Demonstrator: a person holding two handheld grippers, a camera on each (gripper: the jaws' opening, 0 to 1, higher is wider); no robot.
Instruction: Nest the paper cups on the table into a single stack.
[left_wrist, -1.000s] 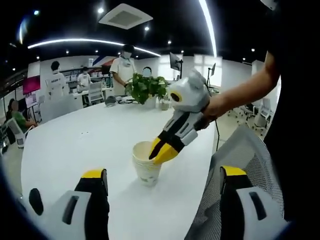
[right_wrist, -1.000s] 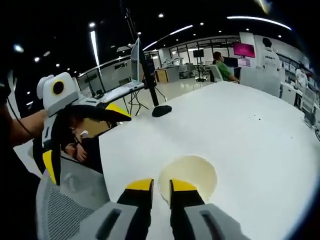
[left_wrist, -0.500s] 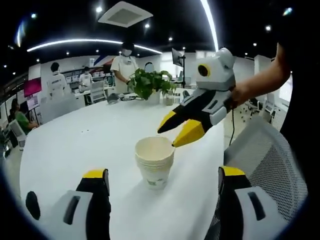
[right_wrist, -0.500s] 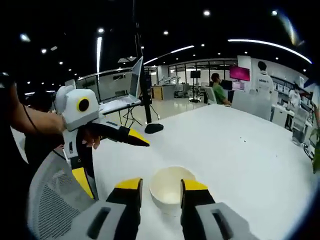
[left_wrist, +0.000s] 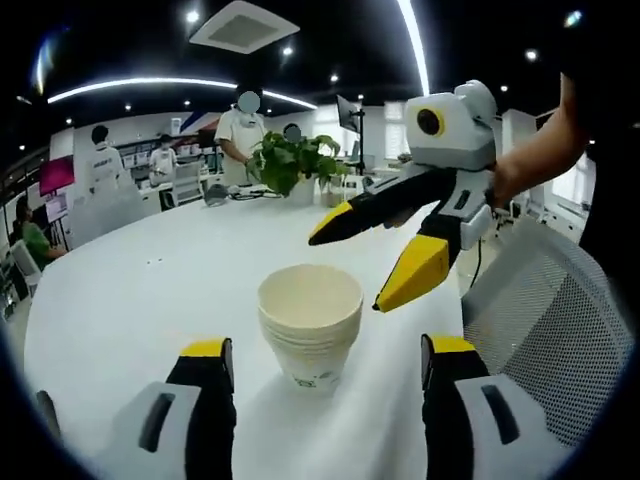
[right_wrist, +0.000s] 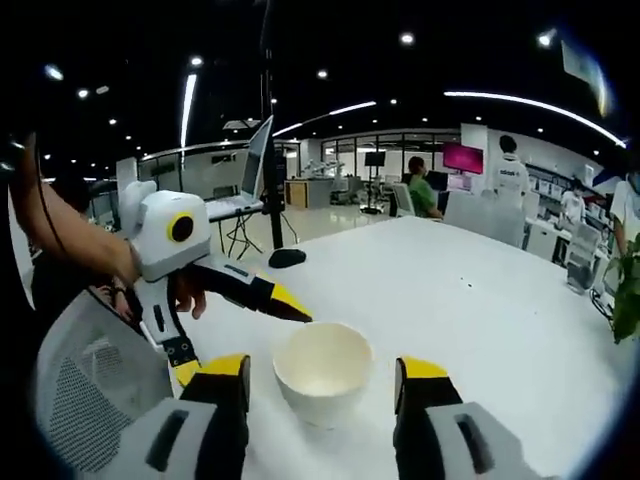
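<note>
- Left gripper view: the left hand-held gripper (left_wrist: 325, 365) at lower centre gapes wide and empty, jaws flanking the nested stack of cream paper cups (left_wrist: 310, 322), upright on the round white surface (left_wrist: 150, 290).
- Right hand-held gripper (left_wrist: 395, 255), upper right, is spread open, holding nothing, just beside the stack's rim.

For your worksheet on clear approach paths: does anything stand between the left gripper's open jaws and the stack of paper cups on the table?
Nothing visible does. In the left gripper view the stack of paper cups stands on the white table just ahead of the open left gripper. The right gripper, also open, hangs above and beside the stack.
</note>
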